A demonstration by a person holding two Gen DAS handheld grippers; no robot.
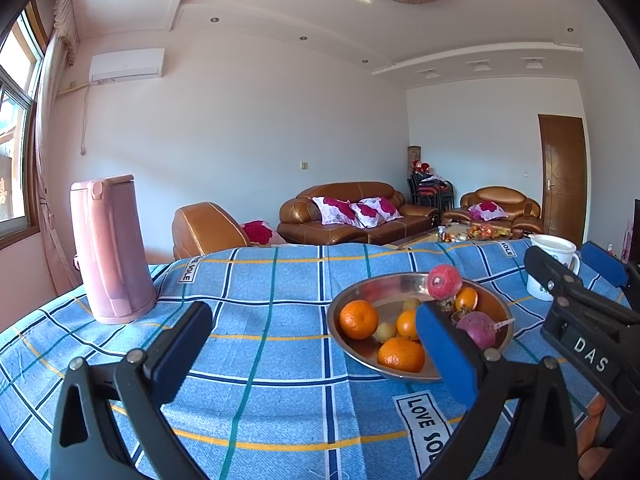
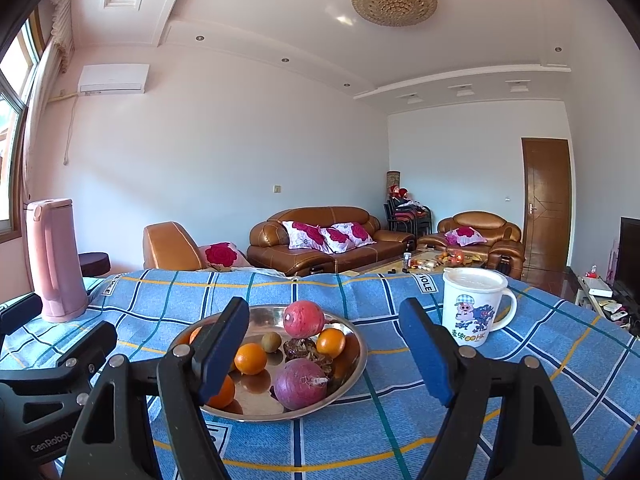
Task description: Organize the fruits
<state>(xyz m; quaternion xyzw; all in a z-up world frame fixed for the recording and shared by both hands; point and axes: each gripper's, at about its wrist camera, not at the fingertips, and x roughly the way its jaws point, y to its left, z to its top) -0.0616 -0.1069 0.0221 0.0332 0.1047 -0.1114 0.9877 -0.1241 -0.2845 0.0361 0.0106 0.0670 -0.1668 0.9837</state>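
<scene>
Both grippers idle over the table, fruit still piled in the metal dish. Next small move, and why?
Probably ease the right gripper forward and down toward the purple round fruit at the near rim of the metal dish. Its jaws stand open and empty, that fruit lies closest and unobstructed, and the left gripper, also open, sits off to the dish's side.

Brown leather sofa against sunlit white wall.

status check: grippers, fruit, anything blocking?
Left hand-held gripper open, empty. Right hand-held gripper open, empty. Fruit all in the steel bowl on the checked cloth. Mug right of bowl, pink jug far left; approach open.
</scene>
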